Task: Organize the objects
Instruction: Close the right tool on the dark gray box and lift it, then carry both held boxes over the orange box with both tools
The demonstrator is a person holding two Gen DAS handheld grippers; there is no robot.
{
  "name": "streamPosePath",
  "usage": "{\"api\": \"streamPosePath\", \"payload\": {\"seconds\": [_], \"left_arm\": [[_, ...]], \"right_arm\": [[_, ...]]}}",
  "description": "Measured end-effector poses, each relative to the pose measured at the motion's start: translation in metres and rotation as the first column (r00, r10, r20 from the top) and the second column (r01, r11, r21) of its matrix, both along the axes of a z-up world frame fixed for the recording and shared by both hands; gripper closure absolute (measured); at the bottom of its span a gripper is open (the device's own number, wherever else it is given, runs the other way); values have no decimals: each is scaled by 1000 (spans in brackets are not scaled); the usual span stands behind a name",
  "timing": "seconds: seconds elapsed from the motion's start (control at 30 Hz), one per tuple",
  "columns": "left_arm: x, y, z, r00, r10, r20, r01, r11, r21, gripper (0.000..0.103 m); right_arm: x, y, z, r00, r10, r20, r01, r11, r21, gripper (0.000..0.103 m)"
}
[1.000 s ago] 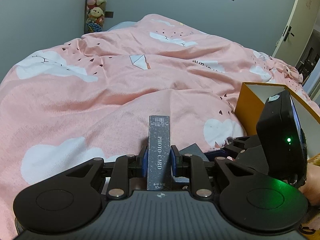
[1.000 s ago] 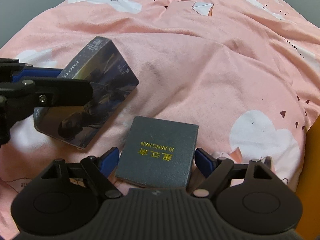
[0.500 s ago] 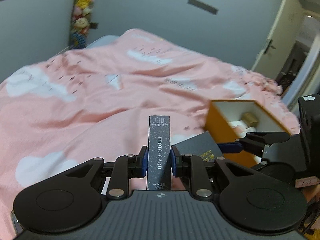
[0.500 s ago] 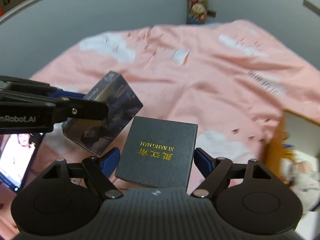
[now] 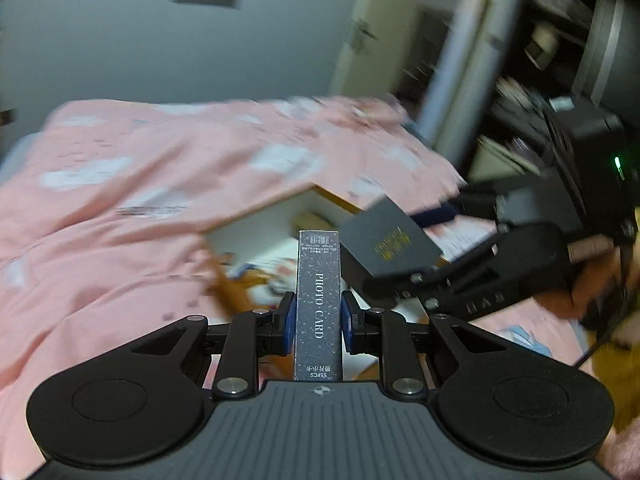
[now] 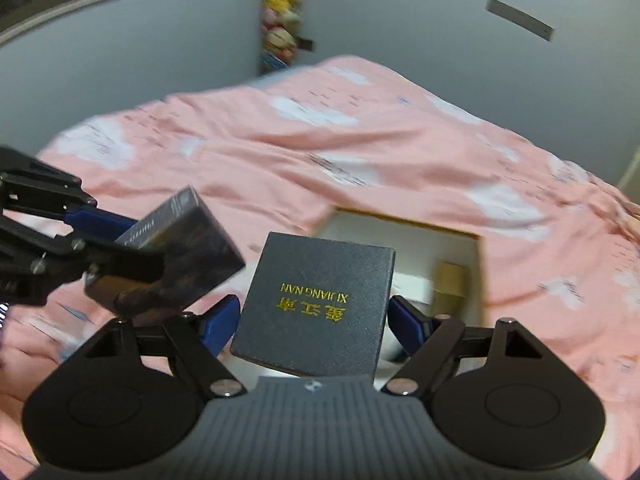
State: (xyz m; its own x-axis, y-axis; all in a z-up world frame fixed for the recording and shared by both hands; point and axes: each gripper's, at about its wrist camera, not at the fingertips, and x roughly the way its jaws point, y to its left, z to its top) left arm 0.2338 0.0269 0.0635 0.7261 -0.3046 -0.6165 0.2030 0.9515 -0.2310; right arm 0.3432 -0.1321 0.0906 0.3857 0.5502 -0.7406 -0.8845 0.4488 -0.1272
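- Left gripper (image 5: 319,322): lower centre of its frame, blue pads clamped narrowly, aimed downward.
- Right gripper (image 6: 314,316): jaws spread wide, gripping; a hand (image 5: 596,276) holds it at right.

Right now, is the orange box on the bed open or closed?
Open. The orange box has no lid on; its white inside and a small tan item in it show from above.
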Motion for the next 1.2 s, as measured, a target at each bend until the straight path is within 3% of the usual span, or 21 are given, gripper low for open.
{"api": "streamPosePath", "payload": {"seconds": [0.07,0.17,0.27,0.37,0.5,0.63,0.87,1.07,1.2], "left_arm": [[23,-17,-8,998,-46,-51,47,999,12,78],[54,-30,-30,989,-41,-145,38,999,-28,78],[75,-33,-56,970,24,-241,-51,993,-107,78],[86,-30,-81,943,66,-326,-137,970,-200,78],[94,-24,-105,911,121,-394,-220,951,-217,78],[99,-30,-114,883,137,-449,-250,947,-203,78],[112,-41,-122,853,146,-501,-236,964,-121,78],[117,-50,-127,840,157,-520,-216,975,-55,77],[116,-54,-127,844,158,-512,-193,981,-16,76]], "right_arm": [[14,-7,-3,1000,-16,-6,15,999,-39,22],[32,-13,-11,999,-39,-20,37,996,-84,22],[48,-20,-19,998,-52,-28,48,992,-113,22],[58,-19,-29,998,-42,-39,36,990,-138,22],[64,-16,-45,999,-1,-53,-9,983,-183,22],[72,-4,-58,998,23,-63,-36,976,-214,22],[86,-4,-75,997,19,-77,-38,967,-253,22],[83,-6,-74,997,50,-63,-65,963,-261,22],[81,-7,-74,997,59,-57,-72,963,-260,22]]}}
